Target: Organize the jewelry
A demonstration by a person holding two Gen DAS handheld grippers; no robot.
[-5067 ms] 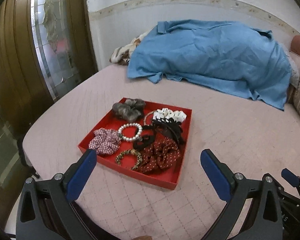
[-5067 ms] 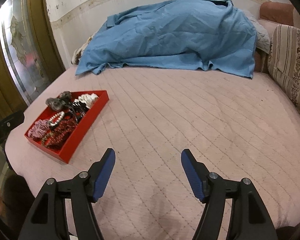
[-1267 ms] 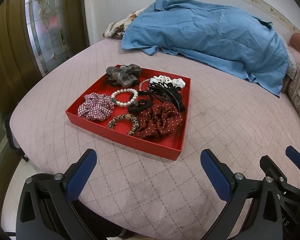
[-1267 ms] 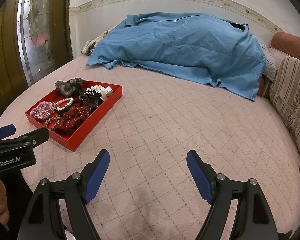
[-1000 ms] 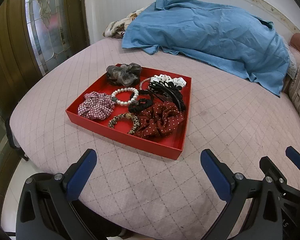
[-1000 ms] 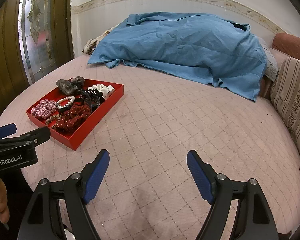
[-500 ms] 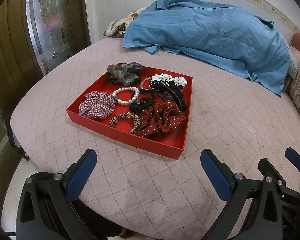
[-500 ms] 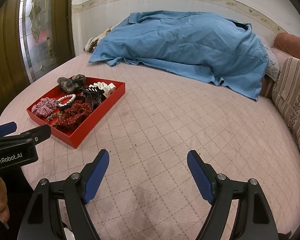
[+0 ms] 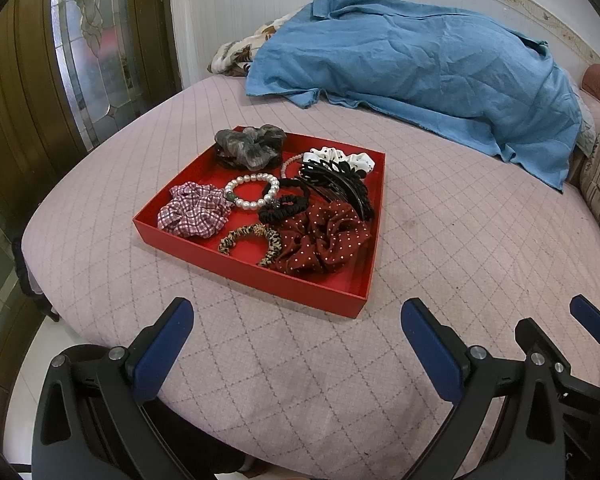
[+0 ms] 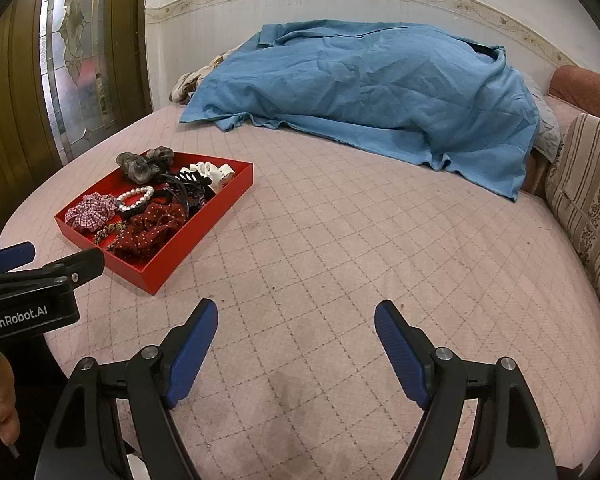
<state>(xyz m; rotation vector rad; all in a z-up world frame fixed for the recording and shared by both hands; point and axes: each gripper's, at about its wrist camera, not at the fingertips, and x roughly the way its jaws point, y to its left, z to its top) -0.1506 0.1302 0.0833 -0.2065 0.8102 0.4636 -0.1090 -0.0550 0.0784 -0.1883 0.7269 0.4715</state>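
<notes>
Two spread fingers [image 9: 162, 344], red tray [image 9: 256, 276] beyond

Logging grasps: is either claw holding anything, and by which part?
Nothing is held. The left claw and right claw are both open and empty.

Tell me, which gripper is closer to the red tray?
Left. The left gripper hangs just in front of the red tray, pointing at it. The right gripper is off to the tray's right, over bare bed.
</notes>
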